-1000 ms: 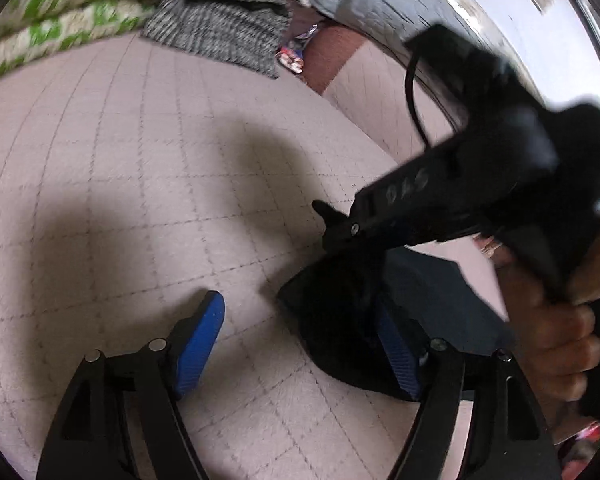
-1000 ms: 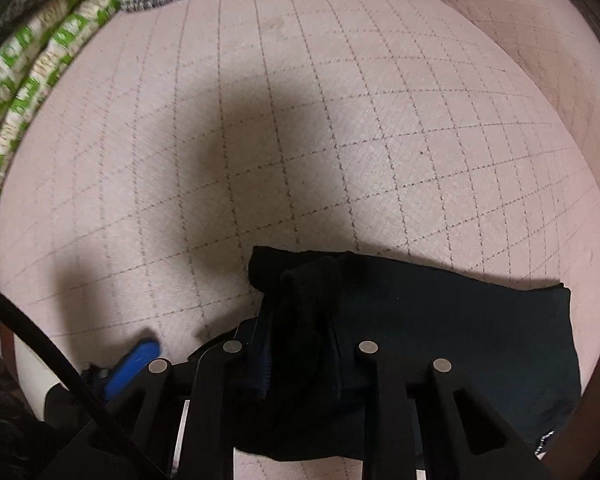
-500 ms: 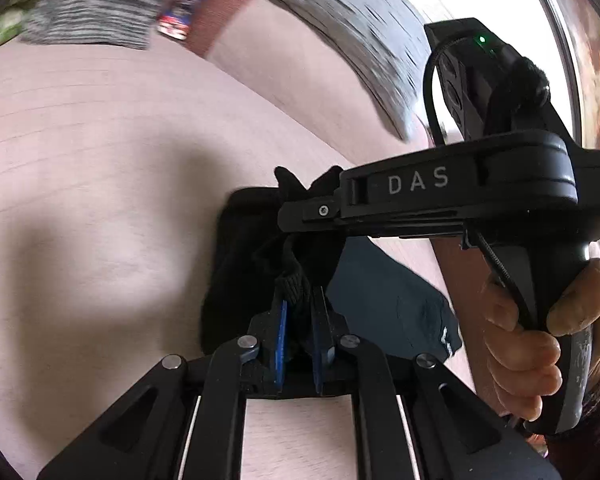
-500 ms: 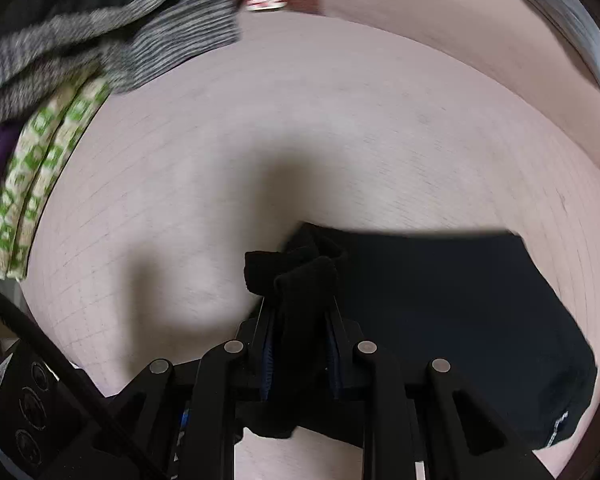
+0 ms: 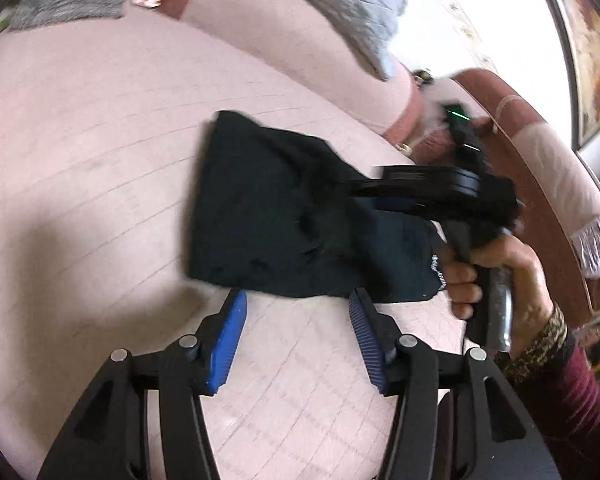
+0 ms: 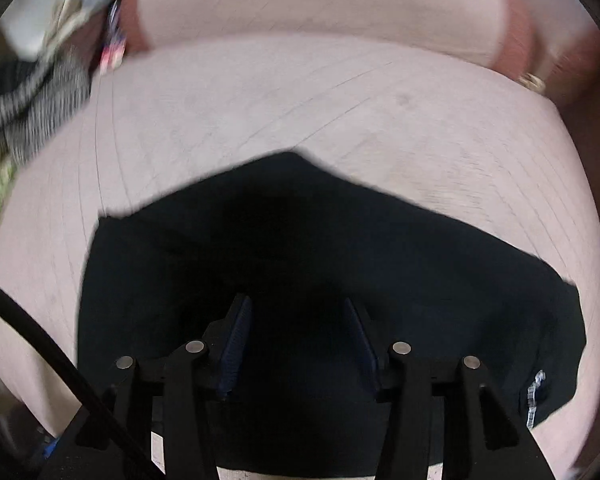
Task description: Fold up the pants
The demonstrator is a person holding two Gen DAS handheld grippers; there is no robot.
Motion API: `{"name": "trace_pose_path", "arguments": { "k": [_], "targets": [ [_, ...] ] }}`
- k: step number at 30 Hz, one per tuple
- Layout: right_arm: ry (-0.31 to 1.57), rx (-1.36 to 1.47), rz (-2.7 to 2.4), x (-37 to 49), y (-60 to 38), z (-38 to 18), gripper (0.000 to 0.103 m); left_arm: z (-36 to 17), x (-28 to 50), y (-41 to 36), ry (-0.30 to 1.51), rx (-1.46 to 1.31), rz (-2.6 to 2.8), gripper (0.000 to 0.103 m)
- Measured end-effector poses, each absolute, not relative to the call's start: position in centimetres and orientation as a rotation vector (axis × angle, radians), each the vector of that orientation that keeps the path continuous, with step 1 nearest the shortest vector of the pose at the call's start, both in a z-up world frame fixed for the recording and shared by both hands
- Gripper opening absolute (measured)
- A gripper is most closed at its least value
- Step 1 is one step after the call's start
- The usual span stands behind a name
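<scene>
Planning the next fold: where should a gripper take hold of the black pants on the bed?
Probably the near edge of the pants, just beyond the opening left gripper. They lie flat on the bedspread, so slide one finger under that free edge, coming in low from the near side.

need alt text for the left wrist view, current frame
Folded black pants lie on a pink quilted bed cover. The left gripper is in the foreground just short of their near edge, blue pads opening with nothing between them. At right, a hand holds the right gripper over the pants; the image is motion-blurred.
</scene>
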State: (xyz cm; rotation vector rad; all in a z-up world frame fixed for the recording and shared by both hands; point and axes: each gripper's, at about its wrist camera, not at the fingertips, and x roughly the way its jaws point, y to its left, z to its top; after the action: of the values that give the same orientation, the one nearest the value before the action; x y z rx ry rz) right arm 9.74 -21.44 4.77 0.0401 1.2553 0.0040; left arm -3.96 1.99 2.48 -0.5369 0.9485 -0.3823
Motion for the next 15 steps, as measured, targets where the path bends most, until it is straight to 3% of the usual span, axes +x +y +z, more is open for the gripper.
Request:
{"name": "trace_pose_path", "arguments": {
  "k": [4, 8, 13, 15],
  "targets": [
    [1.144, 0.234, 0.120, 7.7, -22.7, 7.8, 0.034, 1.6, -5.2, 3.1, 0.970, -0.595, -0.321, 0.053],
    [1.130, 0.450, 0.382, 6.7, -20.0, 7.5, 0.033, 1.8, -4.9, 2.7, 0.973, -0.590, -0.304, 0.053],
    [1.216, 0.440, 0.349, 7.4, -17.6, 3.2, 0.033, 2.9, -4.9, 2.1, 0.954, -0.516, -0.278, 0.053],
    [1.219, 0.382, 0.205, 6.8, -18.3, 1.3, 0.026, 3.3, -5.2, 2.1, 0.945, -0.482, -0.258, 0.054]
  ]
}}
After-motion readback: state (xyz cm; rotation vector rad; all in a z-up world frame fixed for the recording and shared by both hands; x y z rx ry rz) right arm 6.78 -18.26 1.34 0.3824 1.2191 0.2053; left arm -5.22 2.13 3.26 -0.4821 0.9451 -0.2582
